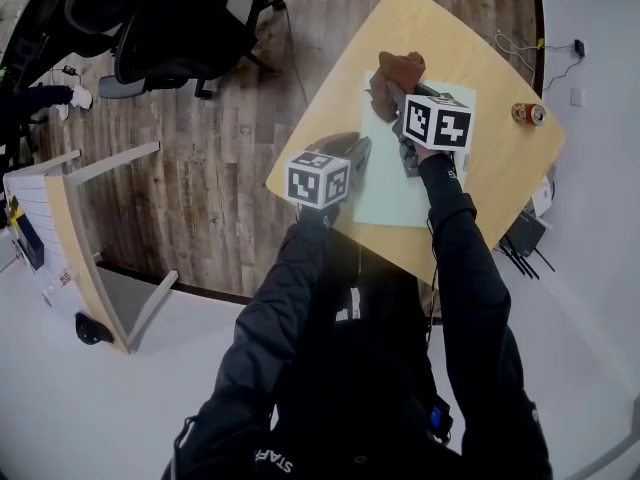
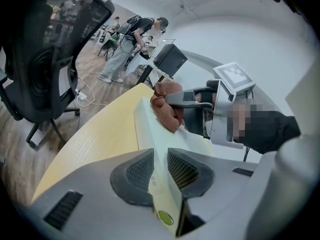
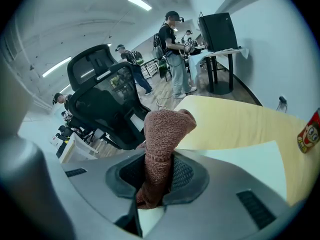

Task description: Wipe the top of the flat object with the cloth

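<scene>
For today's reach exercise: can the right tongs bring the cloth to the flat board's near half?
Probably yes: the right tongs grip the cloth, the board's near half lies bare, and the left tongs pinch only its left edge.

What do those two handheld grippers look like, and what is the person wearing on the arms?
The left gripper and right gripper each have a light grey moulded body with two dark, mesh-textured pads facing each other. On top of each sits a white cube printed with black square markers. The person's arms are covered by black long sleeves.
</scene>
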{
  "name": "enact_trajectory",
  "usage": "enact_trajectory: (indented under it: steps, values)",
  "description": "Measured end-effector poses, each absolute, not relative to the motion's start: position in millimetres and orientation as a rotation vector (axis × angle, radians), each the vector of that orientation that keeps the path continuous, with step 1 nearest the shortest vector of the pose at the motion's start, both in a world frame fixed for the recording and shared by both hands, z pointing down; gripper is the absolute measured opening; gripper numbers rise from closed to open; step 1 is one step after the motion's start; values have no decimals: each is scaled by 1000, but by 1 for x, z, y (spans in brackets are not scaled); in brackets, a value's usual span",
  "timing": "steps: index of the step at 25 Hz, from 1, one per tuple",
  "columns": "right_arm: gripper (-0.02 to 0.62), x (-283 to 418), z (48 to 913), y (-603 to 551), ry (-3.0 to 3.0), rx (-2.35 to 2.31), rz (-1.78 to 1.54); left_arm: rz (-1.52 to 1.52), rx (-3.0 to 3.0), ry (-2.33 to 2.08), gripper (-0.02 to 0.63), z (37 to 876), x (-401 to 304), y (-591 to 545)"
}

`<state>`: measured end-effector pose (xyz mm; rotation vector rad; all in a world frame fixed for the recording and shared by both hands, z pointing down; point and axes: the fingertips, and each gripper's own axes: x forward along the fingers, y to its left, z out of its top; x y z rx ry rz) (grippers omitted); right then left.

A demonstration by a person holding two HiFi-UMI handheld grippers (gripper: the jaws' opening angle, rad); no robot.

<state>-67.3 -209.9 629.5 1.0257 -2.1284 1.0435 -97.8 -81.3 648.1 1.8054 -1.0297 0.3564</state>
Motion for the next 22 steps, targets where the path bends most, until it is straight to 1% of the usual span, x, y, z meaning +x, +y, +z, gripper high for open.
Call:
enact_trajectory:
  steps: [8,22]
  values:
    - [104,-60,633,-195,-2108,1017,1067,362,1797,-1027,103,648,-99,-81]
    - [104,-46,633,-137,-2093,1027,1093,367,1795,-1037,103,649,-99,-81]
